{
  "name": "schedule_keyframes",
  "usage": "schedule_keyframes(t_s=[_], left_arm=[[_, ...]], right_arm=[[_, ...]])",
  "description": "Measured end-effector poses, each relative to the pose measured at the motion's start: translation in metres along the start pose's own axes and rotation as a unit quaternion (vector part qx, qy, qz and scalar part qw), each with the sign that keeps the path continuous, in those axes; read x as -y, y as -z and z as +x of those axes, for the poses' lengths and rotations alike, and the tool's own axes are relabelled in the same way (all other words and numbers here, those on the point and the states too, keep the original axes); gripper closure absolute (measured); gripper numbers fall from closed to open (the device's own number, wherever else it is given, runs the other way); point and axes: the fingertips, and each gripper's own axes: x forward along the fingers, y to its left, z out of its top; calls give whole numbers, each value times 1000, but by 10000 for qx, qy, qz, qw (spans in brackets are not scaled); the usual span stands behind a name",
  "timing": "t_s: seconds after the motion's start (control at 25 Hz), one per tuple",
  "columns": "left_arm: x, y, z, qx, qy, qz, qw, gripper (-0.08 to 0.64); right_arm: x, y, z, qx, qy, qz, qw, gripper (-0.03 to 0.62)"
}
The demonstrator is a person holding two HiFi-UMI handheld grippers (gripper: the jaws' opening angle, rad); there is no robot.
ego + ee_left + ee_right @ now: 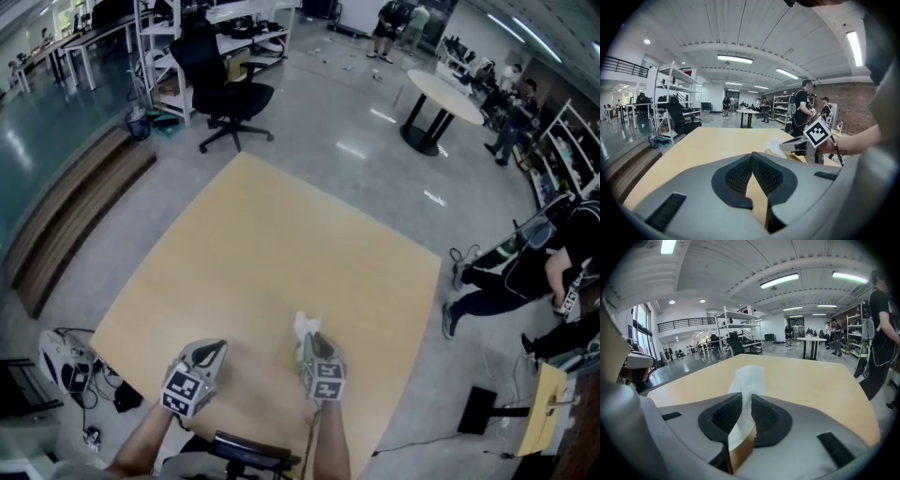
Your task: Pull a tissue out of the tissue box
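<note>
Head view: square light-wood worktop [262,244] on a grey floor, both grippers at its near edge, side by side and apart.

Left gripper [214,347]: left of the tissue box, clear of it, over bare worktop. Left fingers [736,176]: clenched tip to tip, nothing between them, only worktop surface visible through the gap lower down.

Right gripper [310,339]: directly over the tissue box [742,450], angled down toward the far side. Right fingers [766,416]: clamped on the white tissue [746,390], one pad against each face of the sheet.

Tissue: upright, rising out of the box top, upper part crumpled and standing free above the fingertips.

Tissue box: brown, on the worktop close to the near edge, mostly hidden under the right gripper in the head view.

Surroundings: black office chair [220,89] beyond the far-left corner, round white table [445,97] at far right, person in dark clothes [525,267] low at the right, white shelving [670,101] at far left.
</note>
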Motion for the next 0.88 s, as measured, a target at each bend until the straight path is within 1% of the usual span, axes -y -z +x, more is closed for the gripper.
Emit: schedule_keyframes(t_s=[0.16,0.28,0.44,0.72,0.88], left_arm=[[0,0,0,-3,-5,17,10000,554],[-2,-1,0,15,-1,12,10000,554],[0,-3,-1,38,-18,3,10000,554],[-4,-4,-5,103,-56,7,9999,554],[1,-4,-8,145,-59,13,9999,554]], right_arm=[[3,1,-1,-7,75,8,10000,574],[3,3,0,-44,114,39,9999,581],[6,0,-4,27,167,120,9998,583],[2,-20,-13,318,121,137,9993,583],[4,-27,-22,470,135,157,9987,583]])
